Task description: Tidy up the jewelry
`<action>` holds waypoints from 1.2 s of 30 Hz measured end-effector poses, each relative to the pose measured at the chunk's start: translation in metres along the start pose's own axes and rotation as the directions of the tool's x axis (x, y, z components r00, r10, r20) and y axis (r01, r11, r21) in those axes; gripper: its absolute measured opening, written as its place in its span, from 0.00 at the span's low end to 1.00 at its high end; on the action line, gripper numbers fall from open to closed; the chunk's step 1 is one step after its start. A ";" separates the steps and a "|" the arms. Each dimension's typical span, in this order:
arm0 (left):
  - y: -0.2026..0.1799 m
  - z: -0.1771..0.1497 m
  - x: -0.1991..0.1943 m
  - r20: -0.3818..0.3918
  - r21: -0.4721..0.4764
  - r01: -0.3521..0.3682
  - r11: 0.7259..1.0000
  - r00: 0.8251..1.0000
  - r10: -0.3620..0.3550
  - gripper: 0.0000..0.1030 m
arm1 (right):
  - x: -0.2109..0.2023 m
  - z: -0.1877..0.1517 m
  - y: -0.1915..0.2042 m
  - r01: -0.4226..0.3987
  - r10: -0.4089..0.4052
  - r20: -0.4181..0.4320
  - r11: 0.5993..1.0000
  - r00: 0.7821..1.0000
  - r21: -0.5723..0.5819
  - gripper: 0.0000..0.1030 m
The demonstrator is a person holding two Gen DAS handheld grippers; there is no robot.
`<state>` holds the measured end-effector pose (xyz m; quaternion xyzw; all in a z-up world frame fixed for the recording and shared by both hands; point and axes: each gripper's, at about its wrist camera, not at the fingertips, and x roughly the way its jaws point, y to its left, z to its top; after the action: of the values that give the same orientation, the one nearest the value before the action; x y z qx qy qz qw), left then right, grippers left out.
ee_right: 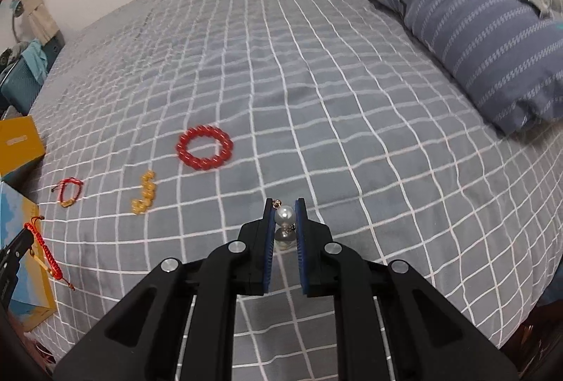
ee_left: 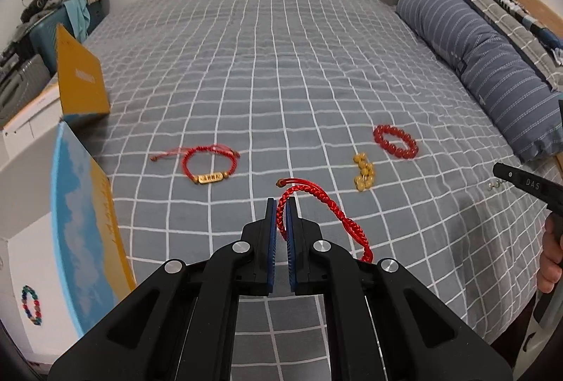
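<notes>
Left gripper [ee_left: 280, 205] pinches a red cord bracelet [ee_left: 316, 205] that trails toward 4 o'clock. Right gripper [ee_right: 285, 205] pinches pearl earrings [ee_right: 283, 222]. The open box [ee_left: 70, 205], holding a bead bracelet [ee_left: 31, 305], lies at 9 o'clock of the left jaws, nearer that hand.

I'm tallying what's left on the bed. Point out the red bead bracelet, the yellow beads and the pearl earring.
red bead bracelet [ee_right: 204, 148], right wrist view, bead on its left side.
yellow beads [ee_right: 144, 193], right wrist view, middle of the pile.
pearl earring [ee_right: 283, 214], right wrist view, upper pearl.
</notes>
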<state>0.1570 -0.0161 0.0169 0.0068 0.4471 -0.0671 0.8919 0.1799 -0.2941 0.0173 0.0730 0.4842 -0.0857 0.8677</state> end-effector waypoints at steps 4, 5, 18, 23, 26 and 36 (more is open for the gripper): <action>0.001 0.008 -0.011 0.025 0.004 -0.009 1.000 1.000 0.009 0.05 | -0.008 0.005 0.013 -0.002 0.003 0.025 1.000 1.000 -0.021 0.10; 0.002 0.010 -0.014 0.033 0.005 -0.016 1.000 0.999 0.015 0.05 | -0.011 0.006 0.017 -0.007 0.008 0.031 1.000 0.999 -0.024 0.10; 0.035 0.019 -0.057 0.108 -0.005 -0.066 0.998 0.992 0.066 0.05 | -0.051 0.005 0.075 -0.077 0.088 0.104 0.992 0.991 -0.100 0.10; 0.060 0.021 -0.080 0.138 -0.025 -0.105 0.994 0.985 0.108 0.05 | -0.067 0.004 0.118 -0.118 0.140 0.129 0.979 0.982 -0.164 0.10; 0.076 0.019 -0.092 0.150 -0.046 -0.120 0.992 0.981 0.126 0.05 | -0.076 0.002 0.143 -0.142 0.173 0.139 0.968 0.975 -0.205 0.10; 0.126 0.000 -0.130 0.174 -0.113 -0.161 0.980 0.968 0.179 0.05 | -0.104 -0.013 0.242 -0.255 0.314 0.127 0.903 0.941 -0.347 0.10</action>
<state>0.0958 0.1235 0.1147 -0.0048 0.3637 0.0314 0.9310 0.1684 -0.0478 0.1092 -0.0093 0.3955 0.1172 0.9109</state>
